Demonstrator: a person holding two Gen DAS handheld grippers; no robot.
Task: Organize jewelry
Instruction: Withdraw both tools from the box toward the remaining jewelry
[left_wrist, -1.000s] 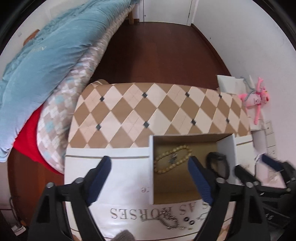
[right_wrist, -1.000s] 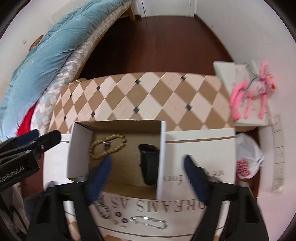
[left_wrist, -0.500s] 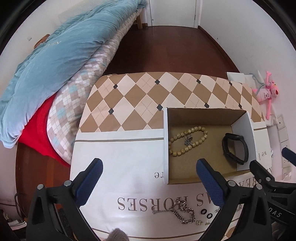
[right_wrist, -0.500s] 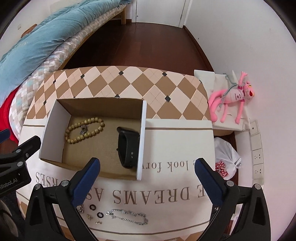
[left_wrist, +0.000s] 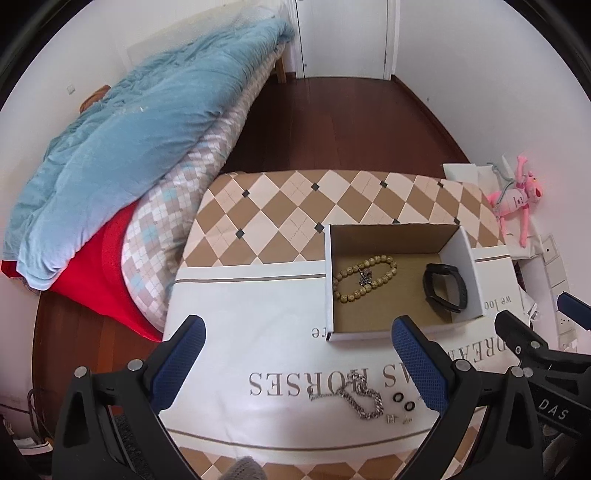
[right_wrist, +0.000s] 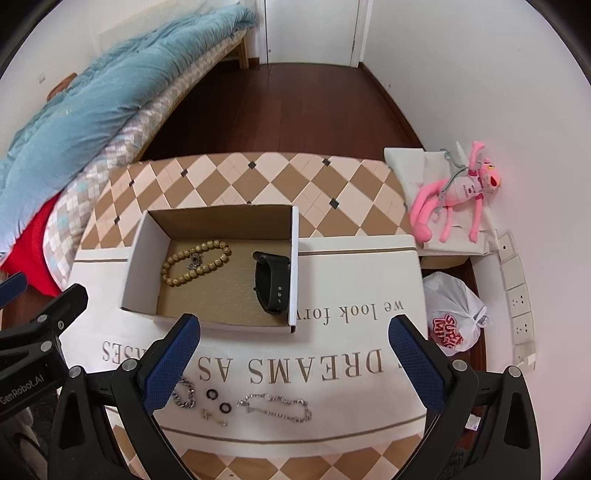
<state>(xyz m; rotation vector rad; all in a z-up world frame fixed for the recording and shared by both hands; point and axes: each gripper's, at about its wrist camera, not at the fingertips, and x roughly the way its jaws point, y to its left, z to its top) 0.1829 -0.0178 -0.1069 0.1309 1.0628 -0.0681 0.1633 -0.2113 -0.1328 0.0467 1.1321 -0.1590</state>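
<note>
Box (right_wrist: 136, 266): corrugated cardboard, white outer walls, raw brown matt inside. Bracelet (right_wrist: 195, 261): matt tan beads. Watch band (right_wrist: 271, 280): matt black, rubbery. Chain (right_wrist: 275, 404) between the fingers: shiny silver metal links. Tablecloth (right_wrist: 369, 280): smooth printed cloth. Finger pads (right_wrist: 170, 365): blue, textured.

Bead bracelet (right_wrist: 195, 262) and watch (right_wrist: 271, 282) inside box (right_wrist: 138, 273), chains (right_wrist: 275, 404) before it

Desk (right_wrist: 258, 177) under a checked cloth; a white lettered cloth (right_wrist: 351, 280) lies over it, bearing an open box (right_wrist: 144, 254), chains and rings.
</note>
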